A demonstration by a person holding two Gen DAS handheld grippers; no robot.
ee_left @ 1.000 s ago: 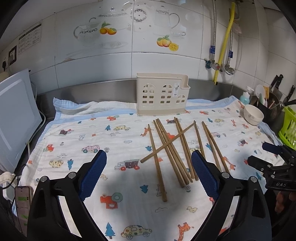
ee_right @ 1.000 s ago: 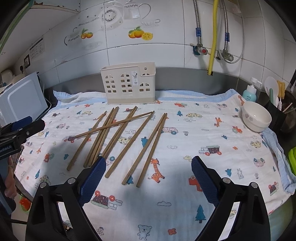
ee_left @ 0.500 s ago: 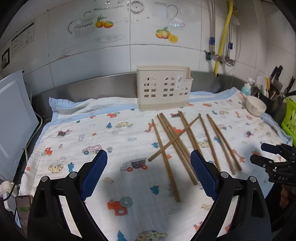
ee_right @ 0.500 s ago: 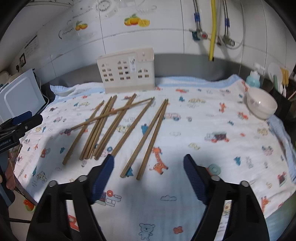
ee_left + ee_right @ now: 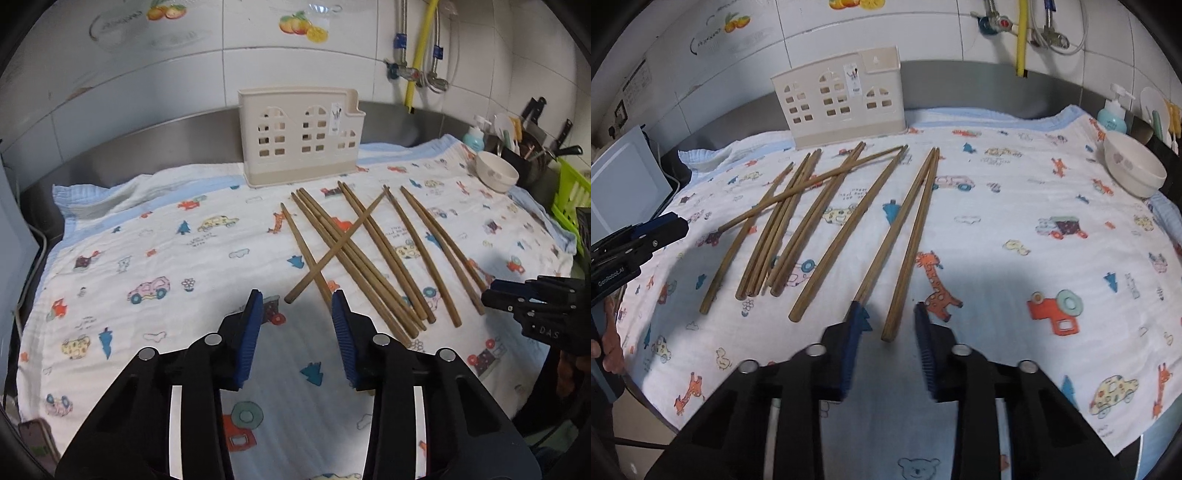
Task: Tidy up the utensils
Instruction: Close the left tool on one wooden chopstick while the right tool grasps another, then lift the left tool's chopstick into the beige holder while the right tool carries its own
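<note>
Several brown wooden chopsticks [image 5: 369, 258] lie fanned on a cartoon-print cloth [image 5: 155, 258], one of them crossing over the others. A cream plastic utensil holder [image 5: 301, 140] stands upright behind them by the wall. My left gripper [image 5: 297, 299] hovers low at the near end of the crossing chopstick, jaws closing, pads not touching it. My right gripper [image 5: 887, 308] straddles the near end of the rightmost chopstick [image 5: 908, 251], jaws closing, with gaps on both sides. The holder [image 5: 842, 107] and left gripper [image 5: 661, 229] also show in the right wrist view.
A white bowl [image 5: 1134, 170] sits at the cloth's right edge beside a blue soap bottle [image 5: 1112, 114]. Knives and a dark pot [image 5: 532, 147] and a green basket [image 5: 570, 192] stand further right. A white appliance [image 5: 624, 184] stands at the left.
Both grippers have come down closer to the near ends of the chopsticks. Both pairs of jaws have narrowed from wide apart. The chopsticks and holder have not moved.
</note>
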